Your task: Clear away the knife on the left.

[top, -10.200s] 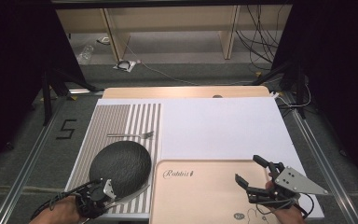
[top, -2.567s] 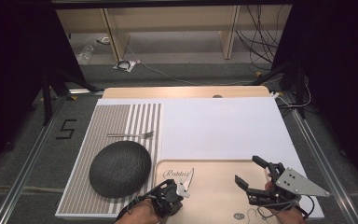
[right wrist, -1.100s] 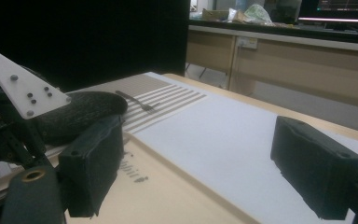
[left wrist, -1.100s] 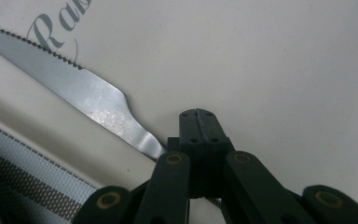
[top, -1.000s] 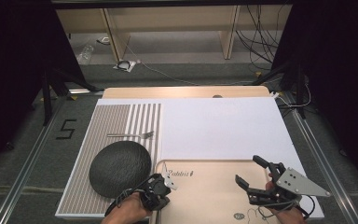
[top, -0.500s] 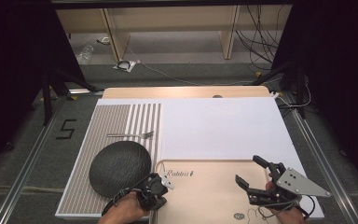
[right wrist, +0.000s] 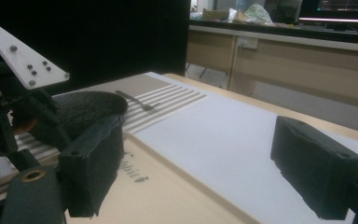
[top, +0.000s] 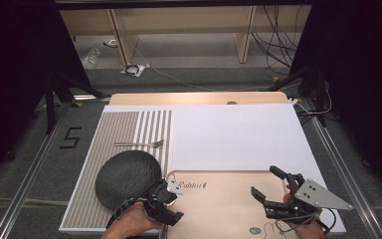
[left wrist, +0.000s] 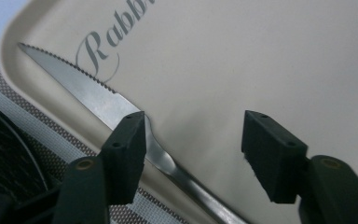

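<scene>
While the knife [left wrist: 102,95] lies flat along the tray [left wrist: 270,60] edge, just under one pad, the left gripper [left wrist: 191,140] has just been opening, so this looks like a release (nothing pinched). Next: lift clear. The right gripper [right wrist: 214,158] gapes empty.

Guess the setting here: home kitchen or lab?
Most likely a lab or studio recording bench, not a kitchen. The table sits between black curtains, loose cables trail across the floor behind it, and the place setting, striped mat and beige tray, looks staged.
</scene>
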`<state>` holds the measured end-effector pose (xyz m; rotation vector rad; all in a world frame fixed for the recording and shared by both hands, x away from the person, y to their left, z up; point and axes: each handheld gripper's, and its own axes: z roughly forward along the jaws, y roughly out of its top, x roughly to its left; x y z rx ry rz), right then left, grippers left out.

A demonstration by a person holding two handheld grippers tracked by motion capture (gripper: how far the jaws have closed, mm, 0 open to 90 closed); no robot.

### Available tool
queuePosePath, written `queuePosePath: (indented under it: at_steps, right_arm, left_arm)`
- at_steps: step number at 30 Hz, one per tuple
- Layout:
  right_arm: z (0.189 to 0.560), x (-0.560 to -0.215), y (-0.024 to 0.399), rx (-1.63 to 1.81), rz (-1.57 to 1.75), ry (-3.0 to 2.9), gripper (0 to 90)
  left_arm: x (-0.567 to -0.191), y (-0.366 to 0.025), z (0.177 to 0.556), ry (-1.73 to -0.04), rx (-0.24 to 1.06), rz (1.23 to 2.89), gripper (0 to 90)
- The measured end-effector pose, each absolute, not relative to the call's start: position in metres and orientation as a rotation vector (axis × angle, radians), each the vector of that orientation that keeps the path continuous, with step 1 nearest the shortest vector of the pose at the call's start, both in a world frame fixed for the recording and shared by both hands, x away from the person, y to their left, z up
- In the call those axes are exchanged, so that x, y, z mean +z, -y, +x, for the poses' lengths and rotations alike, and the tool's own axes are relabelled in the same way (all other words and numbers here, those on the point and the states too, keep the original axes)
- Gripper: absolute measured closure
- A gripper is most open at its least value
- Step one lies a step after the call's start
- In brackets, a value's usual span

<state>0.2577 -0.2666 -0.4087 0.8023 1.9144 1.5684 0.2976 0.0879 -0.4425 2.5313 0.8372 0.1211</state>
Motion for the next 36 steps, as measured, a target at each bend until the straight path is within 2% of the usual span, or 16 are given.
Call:
queuePosePath:
  at_steps: [5, 10, 26, 36]
  right_arm:
    - [0.258, -0.409, 0.267, 1.568, 0.8, -1.914, 18.0]
    - [0.258, -0.408, 0.267, 1.567, 0.802, -1.914, 18.0]
    - [0.258, -0.409, 0.267, 1.575, 0.801, -1.907, 18.0]
    - [0.259, -0.409, 0.268, 1.572, 0.803, -1.911, 18.0]
  left_arm:
    - [-0.435, -0.089, 0.298, -0.848, 0.149, 2.499, 28.9]
    - [-0.43, -0.094, 0.3, -0.863, 0.179, 2.458, 24.5]
    - [-0.412, -0.126, 0.316, -0.925, 0.304, 2.308, 22.0]
    - [-0.403, -0.145, 0.324, -0.953, 0.36, 2.276, 22.0]
